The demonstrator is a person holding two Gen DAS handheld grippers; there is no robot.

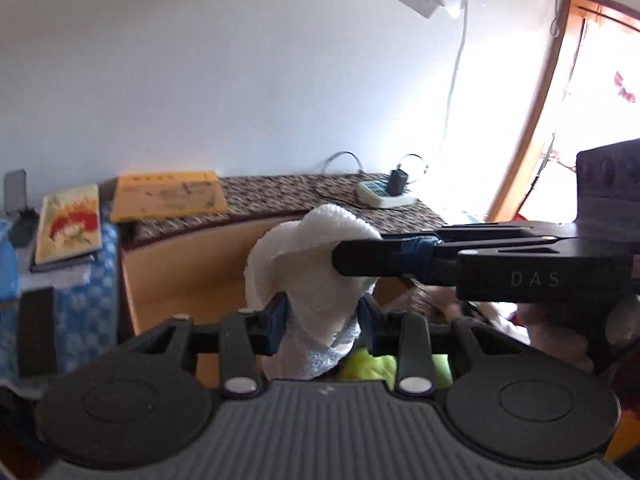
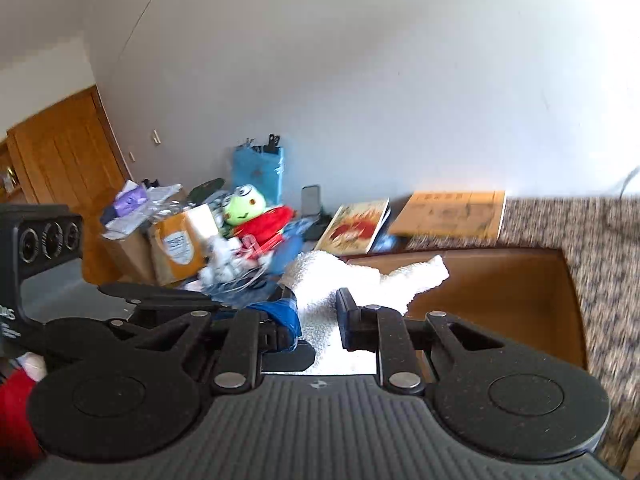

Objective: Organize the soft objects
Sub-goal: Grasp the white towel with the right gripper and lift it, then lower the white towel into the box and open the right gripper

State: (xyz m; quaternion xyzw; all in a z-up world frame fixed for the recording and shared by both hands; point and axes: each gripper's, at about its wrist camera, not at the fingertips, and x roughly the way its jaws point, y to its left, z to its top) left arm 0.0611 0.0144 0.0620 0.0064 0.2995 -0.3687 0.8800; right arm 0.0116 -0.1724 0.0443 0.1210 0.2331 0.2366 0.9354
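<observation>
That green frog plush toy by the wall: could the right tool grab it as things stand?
Probably not yet. The right tool is shut on the white terry towel, which the left tool also grips. The green frog plush toy sits beyond, amid clutter.

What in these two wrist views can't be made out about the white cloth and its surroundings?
- White cloth: its lower end, hidden behind the left gripper body in the left wrist view.
- Yellow-green item: only a sliver under the cloth; identity unclear.
- Patterned cover: motion-blurred in the right wrist view.
- Right gripper: where its pads meet the cloth is washed out.
</observation>
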